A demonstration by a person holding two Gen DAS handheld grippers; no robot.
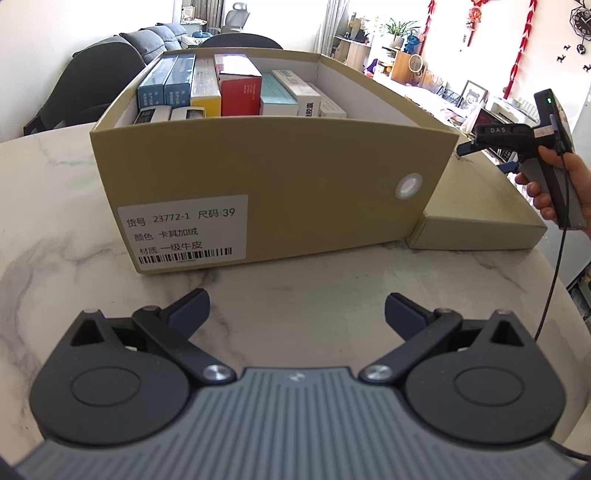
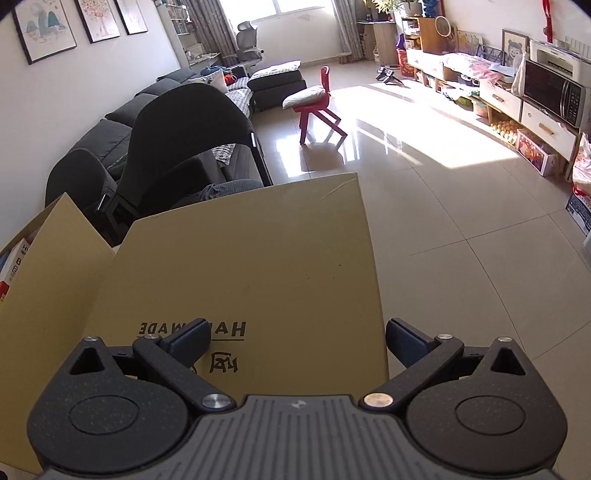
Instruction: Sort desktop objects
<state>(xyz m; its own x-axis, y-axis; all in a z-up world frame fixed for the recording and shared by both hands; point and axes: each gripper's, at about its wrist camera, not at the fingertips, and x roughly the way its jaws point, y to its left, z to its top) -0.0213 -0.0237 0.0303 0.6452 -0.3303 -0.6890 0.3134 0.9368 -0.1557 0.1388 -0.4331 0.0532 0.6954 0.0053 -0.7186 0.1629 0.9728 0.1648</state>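
A home living room is shown: a grey sofa [image 2: 122, 122] is set along the wall beneath framed pictures [image 2: 44, 26], with a red chair [image 2: 319, 107] on the tiled floor and a microwave [image 2: 554, 92] on low cabinets opposite it.

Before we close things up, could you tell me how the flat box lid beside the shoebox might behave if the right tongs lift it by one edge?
The lid is thin cardboard, so probably light. Being broad and shallow, it may sag or swing when the right tongs grip one edge.

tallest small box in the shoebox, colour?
Red, white lettering; clearest in the left wrist view.
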